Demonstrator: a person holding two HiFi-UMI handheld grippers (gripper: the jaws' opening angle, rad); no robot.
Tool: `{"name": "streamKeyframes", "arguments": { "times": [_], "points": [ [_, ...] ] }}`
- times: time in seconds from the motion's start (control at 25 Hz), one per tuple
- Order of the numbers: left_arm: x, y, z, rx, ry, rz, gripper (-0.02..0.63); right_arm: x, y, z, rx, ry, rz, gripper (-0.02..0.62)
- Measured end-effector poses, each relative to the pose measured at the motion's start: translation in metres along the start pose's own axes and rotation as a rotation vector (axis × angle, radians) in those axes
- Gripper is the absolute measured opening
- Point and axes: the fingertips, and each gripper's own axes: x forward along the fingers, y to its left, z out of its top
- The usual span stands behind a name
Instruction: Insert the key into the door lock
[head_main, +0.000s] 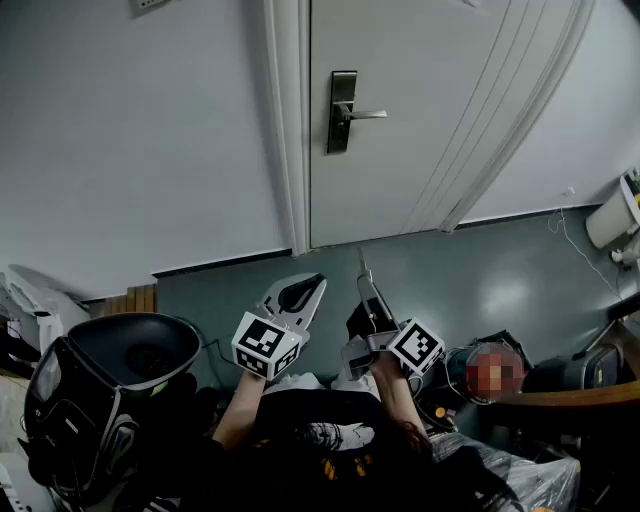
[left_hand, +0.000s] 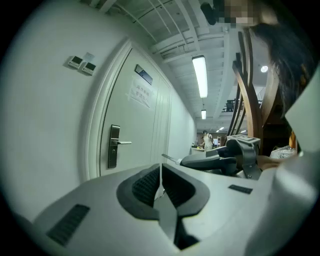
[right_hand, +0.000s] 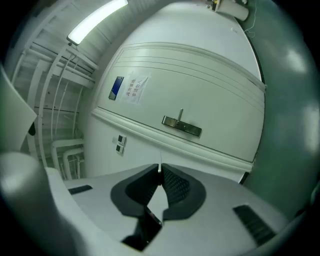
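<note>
The white door (head_main: 440, 110) stands closed ahead, with a dark metal lock plate (head_main: 343, 110) and a lever handle (head_main: 366, 114). My right gripper (head_main: 367, 284) is shut on a thin silver key (head_main: 362, 263) whose blade sticks up past the fingertips; the blade (right_hand: 159, 169) points roughly toward the lock plate (right_hand: 182, 126). It is still well short of the door. My left gripper (head_main: 314, 284) is shut on nothing, just left of the right one. In the left gripper view its shut jaws (left_hand: 161, 172) sit low, with the right gripper (left_hand: 220, 161), the key tip (left_hand: 168, 158) and the lock plate (left_hand: 114, 146) beyond.
A black helmet-like shell (head_main: 110, 385) sits at the lower left, white equipment (head_main: 25, 295) beside it. A white bin (head_main: 612, 218) and a wooden edge (head_main: 565, 398) are at the right. A paper notice (left_hand: 141, 93) is on the door, wall switches (left_hand: 82, 64) left of it.
</note>
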Motion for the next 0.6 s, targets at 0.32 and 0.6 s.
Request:
{"name": "streamKeyframes", "arguments": {
  "times": [0.32,0.6],
  "points": [
    [-0.009,0.005,-0.007,-0.018,0.004,-0.003,0.012,-0.005,-0.005,-0.008,0.0,-0.003,-0.023,0.02],
    [0.005,0.015,-0.005,-0.049,-0.011,-0.012,0.012,0.007,-0.006,0.005,-0.001,-0.005,-0.026,0.02]
  ]
}}
